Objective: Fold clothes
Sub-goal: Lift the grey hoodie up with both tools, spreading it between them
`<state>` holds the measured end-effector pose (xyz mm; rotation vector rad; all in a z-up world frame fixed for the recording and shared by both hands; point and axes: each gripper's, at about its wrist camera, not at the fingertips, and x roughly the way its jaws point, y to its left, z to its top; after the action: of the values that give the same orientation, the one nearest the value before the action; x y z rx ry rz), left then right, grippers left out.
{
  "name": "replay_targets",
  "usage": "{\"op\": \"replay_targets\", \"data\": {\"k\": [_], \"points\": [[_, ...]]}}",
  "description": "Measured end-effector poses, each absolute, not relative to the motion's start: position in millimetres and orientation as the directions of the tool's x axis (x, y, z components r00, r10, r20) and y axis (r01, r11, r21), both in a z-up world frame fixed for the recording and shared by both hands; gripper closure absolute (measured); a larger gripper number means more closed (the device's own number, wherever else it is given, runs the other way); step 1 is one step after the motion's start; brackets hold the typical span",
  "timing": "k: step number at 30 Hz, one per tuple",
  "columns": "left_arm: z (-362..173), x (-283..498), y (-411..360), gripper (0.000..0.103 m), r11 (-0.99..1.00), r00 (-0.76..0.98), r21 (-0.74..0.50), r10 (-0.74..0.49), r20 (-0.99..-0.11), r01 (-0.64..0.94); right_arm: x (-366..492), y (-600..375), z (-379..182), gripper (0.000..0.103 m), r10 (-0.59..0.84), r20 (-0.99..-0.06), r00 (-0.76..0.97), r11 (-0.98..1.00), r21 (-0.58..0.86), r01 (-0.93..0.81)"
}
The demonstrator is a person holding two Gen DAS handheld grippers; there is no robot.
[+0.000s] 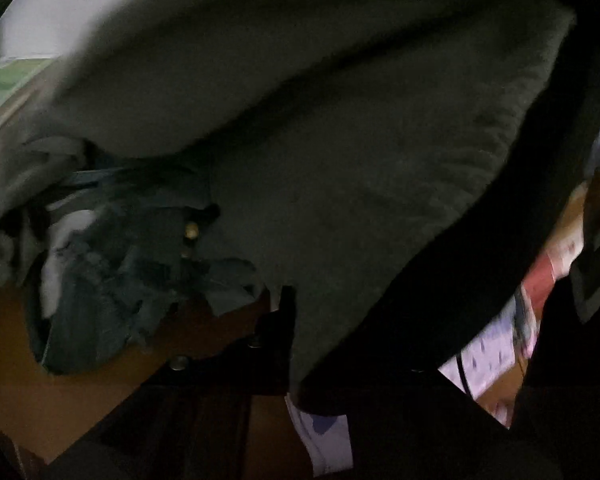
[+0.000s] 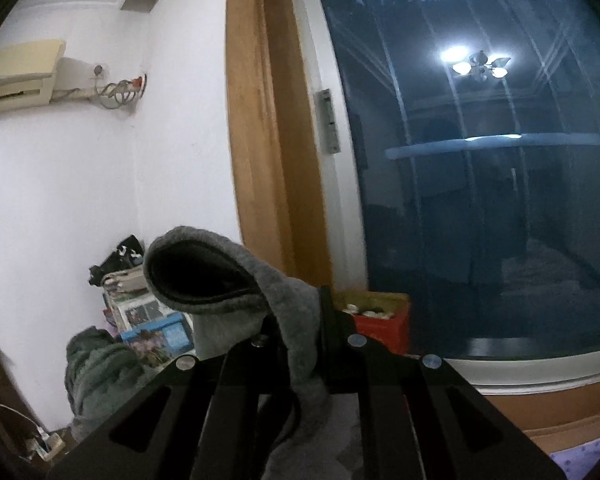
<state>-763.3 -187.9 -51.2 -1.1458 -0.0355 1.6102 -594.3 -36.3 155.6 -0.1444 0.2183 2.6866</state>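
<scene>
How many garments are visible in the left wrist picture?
2. A large dark grey-green fleece garment hangs across most of the view, near the left hand-held gripper. A crumpled blue denim garment lies lower left on the orange surface. More may be hidden.

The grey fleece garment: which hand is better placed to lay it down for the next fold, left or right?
Probably the left. Its tool hangs low over the orange-brown surface, with the grey fleece garment draped right above it. The right tool points up toward the dark window.
</scene>
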Motion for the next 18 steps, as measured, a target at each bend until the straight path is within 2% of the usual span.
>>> {"op": "replay_targets", "data": {"k": [3,5,7,10,13,16,18], "points": [[-32.3,-763.5,-211.4,0.101,-0.455,-0.046,-0.556,0.800,-0.598,-0.696,-571.7,-18.4,155.9,0.096,0.411,-0.147,-0.899,-0.886,0.165,-0.432],[6.1,-758.7,-229.9,0.101,-0.505,-0.198,-0.482,0.809,-0.554,-0.716,-558.3,-7.7,158.9,0.096,0.399,-0.145,-0.905,-0.889,0.183,-0.421],[58.2,-756.4,-248.9,0.101,-0.543,-0.340,-0.412,0.815,-0.470,-0.732,-550.0,-1.1,169.8,0.096,0.375,-0.120,-0.919,-0.902,0.185,-0.391],[138.6,-757.9,-274.3,0.101,-0.564,-0.476,-0.377,0.825,-0.306,-0.735,-538.5,7.0,188.7,0.096,0.335,-0.076,-0.939,-0.922,0.180,-0.344],[217.4,-749.6,-289.6,0.101,-0.603,-0.587,-0.292,0.795,-0.151,-0.742,-535.8,-0.3,227.9,0.096,0.279,0.009,-0.960,-0.953,0.123,-0.276],[281.1,-748.3,-287.3,0.101,-0.648,-0.645,-0.187,0.759,-0.086,-0.738,-534.8,-10.7,272.6,0.096,0.257,0.082,-0.963,-0.965,0.074,-0.251],[324.3,-761.1,-270.3,0.101,-0.682,-0.679,-0.133,0.730,-0.076,-0.719,-534.9,-5.0,305.6,0.096,0.265,0.114,-0.957,-0.960,0.121,-0.251]]}}
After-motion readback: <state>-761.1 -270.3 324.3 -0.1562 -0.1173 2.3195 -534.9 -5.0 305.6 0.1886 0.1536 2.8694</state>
